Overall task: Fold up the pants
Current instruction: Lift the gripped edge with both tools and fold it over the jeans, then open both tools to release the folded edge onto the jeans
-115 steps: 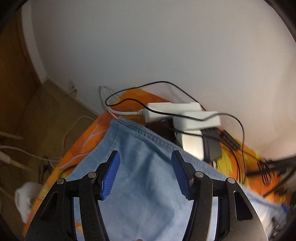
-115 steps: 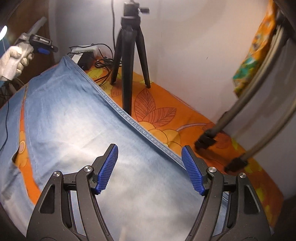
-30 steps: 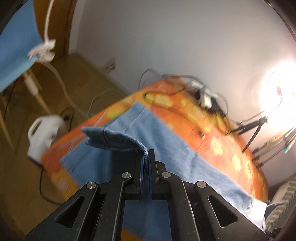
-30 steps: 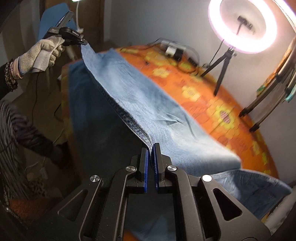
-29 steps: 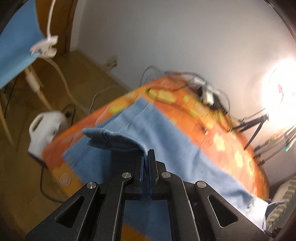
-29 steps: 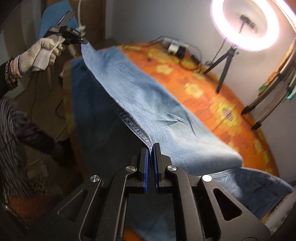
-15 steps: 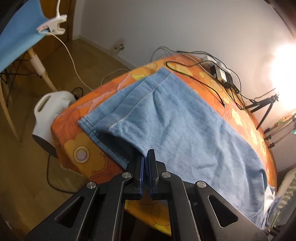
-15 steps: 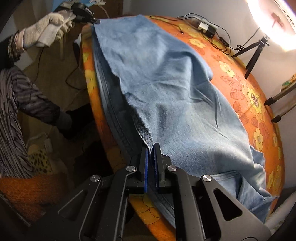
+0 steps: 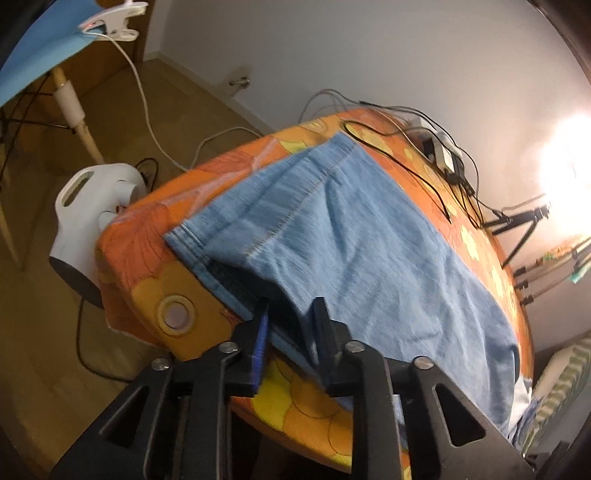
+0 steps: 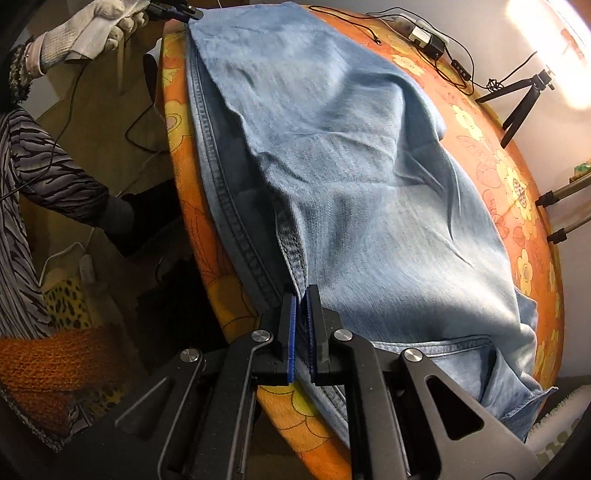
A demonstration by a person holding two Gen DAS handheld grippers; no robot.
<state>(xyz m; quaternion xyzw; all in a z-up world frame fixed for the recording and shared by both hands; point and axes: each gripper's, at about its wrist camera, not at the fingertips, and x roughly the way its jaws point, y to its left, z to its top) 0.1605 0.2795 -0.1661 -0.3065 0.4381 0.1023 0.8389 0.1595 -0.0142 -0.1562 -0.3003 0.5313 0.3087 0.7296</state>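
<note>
Pants (image 10: 369,192): light blue denim, spread lengthwise over the table, one leg folded over onto the other, its upper layer rumpled with shallow creases.
Table (image 9: 155,258): covered in an orange cloth with yellow flowers; the pants lie along its near edge.
Left gripper (image 9: 290,321): at the hem end of the pants, jaws opening; the folded denim edge sits between the blue pads, which seem no longer to press it, though the fabric hides the inner faces.
Right gripper (image 10: 302,308): at the near table edge, farther along the leg, jaws nearly together and pinching the stitched seam of the upper layer.
Left hand (image 10: 92,29): in a pale knit glove, seen from the right wrist view at the far corner of the table, with a striped sleeve below it.
Cables and power block (image 9: 443,158): on the cloth beyond the pants, by the wall.
Tripod (image 10: 521,99): small, black, standing on the far side of the table under a bright lamp.
White appliance (image 9: 92,206): on the floor just beside the table corner.
</note>
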